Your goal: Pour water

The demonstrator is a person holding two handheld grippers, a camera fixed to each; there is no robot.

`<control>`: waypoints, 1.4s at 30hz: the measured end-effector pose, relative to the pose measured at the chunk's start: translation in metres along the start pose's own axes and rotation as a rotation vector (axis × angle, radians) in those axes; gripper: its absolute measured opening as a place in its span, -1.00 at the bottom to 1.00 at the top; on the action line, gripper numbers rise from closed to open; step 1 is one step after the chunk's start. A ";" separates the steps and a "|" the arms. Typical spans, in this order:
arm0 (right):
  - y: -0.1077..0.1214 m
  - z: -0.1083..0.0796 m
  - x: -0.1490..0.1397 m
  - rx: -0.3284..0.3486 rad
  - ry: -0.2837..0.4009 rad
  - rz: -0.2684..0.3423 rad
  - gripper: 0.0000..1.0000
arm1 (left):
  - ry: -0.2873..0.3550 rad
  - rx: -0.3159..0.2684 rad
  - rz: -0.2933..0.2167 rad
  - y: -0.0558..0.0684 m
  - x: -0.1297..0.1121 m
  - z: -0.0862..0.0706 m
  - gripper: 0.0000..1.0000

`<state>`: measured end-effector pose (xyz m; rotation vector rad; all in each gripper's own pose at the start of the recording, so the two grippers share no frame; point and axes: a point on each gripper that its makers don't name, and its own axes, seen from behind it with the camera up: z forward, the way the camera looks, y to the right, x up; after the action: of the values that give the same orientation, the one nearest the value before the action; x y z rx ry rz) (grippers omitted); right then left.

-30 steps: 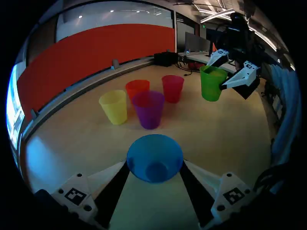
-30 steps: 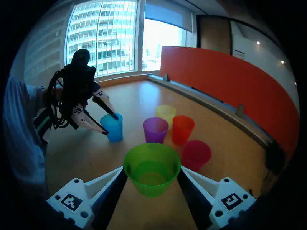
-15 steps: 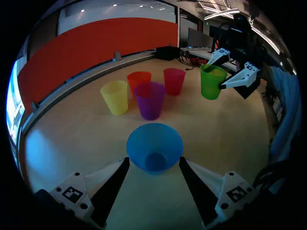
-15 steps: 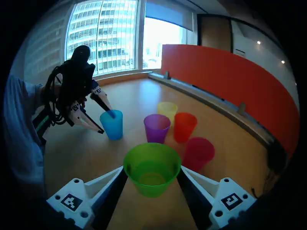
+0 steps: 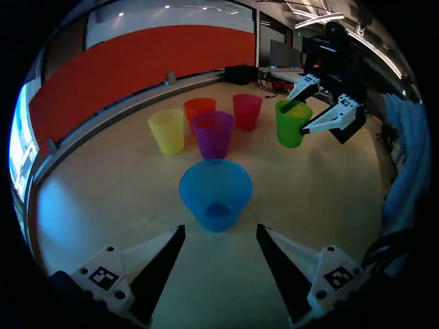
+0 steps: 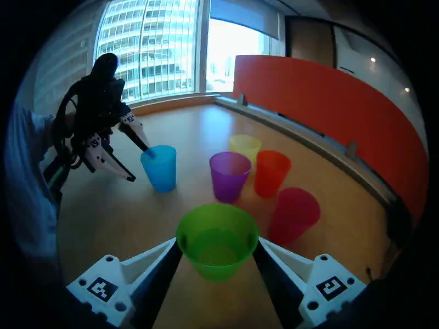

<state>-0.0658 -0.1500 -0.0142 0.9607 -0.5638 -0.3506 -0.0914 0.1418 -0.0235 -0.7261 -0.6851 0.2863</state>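
Note:
A blue cup (image 5: 215, 193) stands upright on the wooden table (image 5: 110, 208), just beyond my left gripper (image 5: 219, 230), which is open and apart from it. In the right gripper view the left gripper (image 6: 137, 163) sits beside the blue cup (image 6: 159, 167), one finger near its rim. My right gripper (image 6: 217, 244) is shut on a green cup (image 6: 217, 257) that looks to have some liquid in its bottom. In the left gripper view the green cup (image 5: 291, 123) hangs slightly tilted in the right gripper (image 5: 307, 109), right of the other cups.
Yellow (image 5: 167, 130), orange (image 5: 198, 109), purple (image 5: 213, 133) and red (image 5: 247, 111) cups stand clustered behind the blue one. An orange partition (image 5: 137, 60) runs along the table's far edge. A person's sleeve (image 6: 27, 181) is at the left of the right gripper view.
My left gripper has let go of the blue cup and drawn back; the cup now stands on the table. The right gripper has carried the green cup a little closer and lower.

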 end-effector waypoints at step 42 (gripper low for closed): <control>-0.002 0.016 -0.023 -0.017 -0.039 0.016 0.94 | 0.014 0.005 -0.004 0.005 -0.003 -0.013 0.93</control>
<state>-0.0941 -0.1495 -0.0152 0.9338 -0.6028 -0.3602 -0.0850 0.1370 -0.0352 -0.7214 -0.6728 0.2786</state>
